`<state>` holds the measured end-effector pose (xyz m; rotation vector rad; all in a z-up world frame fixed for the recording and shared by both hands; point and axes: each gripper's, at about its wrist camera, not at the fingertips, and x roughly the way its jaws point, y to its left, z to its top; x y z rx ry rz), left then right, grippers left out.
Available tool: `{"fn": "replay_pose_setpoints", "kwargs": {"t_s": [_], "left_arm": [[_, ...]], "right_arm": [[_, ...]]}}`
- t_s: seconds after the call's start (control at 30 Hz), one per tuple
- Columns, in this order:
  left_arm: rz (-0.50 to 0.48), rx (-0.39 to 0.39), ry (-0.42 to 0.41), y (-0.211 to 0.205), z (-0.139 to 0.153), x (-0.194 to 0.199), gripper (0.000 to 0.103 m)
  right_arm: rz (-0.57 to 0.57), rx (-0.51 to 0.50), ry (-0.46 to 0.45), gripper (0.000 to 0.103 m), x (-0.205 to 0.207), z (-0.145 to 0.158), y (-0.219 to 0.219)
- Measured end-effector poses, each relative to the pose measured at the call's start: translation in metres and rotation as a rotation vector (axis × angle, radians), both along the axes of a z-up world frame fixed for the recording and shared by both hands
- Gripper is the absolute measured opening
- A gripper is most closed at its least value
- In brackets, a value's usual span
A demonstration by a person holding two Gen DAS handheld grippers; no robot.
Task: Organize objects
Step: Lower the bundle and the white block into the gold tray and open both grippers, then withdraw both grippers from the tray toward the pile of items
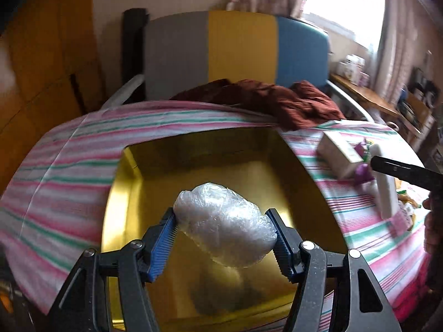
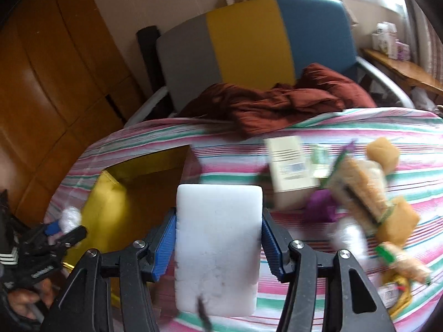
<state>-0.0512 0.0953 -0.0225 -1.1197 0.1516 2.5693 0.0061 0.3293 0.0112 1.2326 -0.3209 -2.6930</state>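
Note:
My left gripper (image 1: 223, 228) is shut on a crumpled clear plastic bundle (image 1: 221, 207), and both blue pads press its sides. It hangs above the middle of a shiny gold tray (image 1: 193, 166) on the striped cloth. My right gripper (image 2: 218, 218) is shut on a white foam block (image 2: 218, 249), held upright just right of the gold tray (image 2: 133, 193). The left wrist view catches the right gripper (image 1: 398, 170) and its white block (image 1: 384, 193) at the right edge. In the right wrist view, the left gripper (image 2: 63, 232) shows at the far left.
A cream box (image 2: 290, 166), a purple wrapper (image 2: 321, 204) and a pack of tan sponges (image 2: 368, 193) lie right of the tray on the pink and green striped cloth (image 1: 69, 166). A maroon cloth (image 1: 277, 99) is heaped at the far edge before a grey, yellow and blue chair back (image 1: 241, 44).

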Motion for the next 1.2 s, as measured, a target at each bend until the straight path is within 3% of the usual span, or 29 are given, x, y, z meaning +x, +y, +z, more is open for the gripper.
{"fn": "replay_pose_setpoints", "kwargs": {"t_s": [0.2,0.33,0.4,0.47,0.83,1.2], "left_arm": [[0.084,0.000,-0.015,-0.043,-0.011,0.000,0.066],[0.125,0.015,-0.018,-0.067,-0.016,0.003,0.085],[0.152,0.023,-0.007,-0.078,-0.016,0.007,0.091],[0.172,0.032,0.002,-0.088,-0.015,0.011,0.095],[0.274,0.051,0.048,-0.118,-0.008,0.025,0.100],[0.278,0.034,0.077,-0.109,-0.003,0.035,0.101]], "right_arm": [[0.128,-0.008,-0.031,0.057,-0.024,-0.001,-0.083],[0.187,-0.052,-0.024,0.061,-0.044,0.006,-0.132],[0.191,-0.059,-0.007,0.077,-0.050,0.013,-0.151],[0.201,-0.066,0.002,0.081,-0.052,0.017,-0.163],[0.196,0.051,-0.040,0.081,-0.027,0.000,-0.172],[0.170,0.135,-0.025,0.082,0.000,-0.007,-0.167]]}}
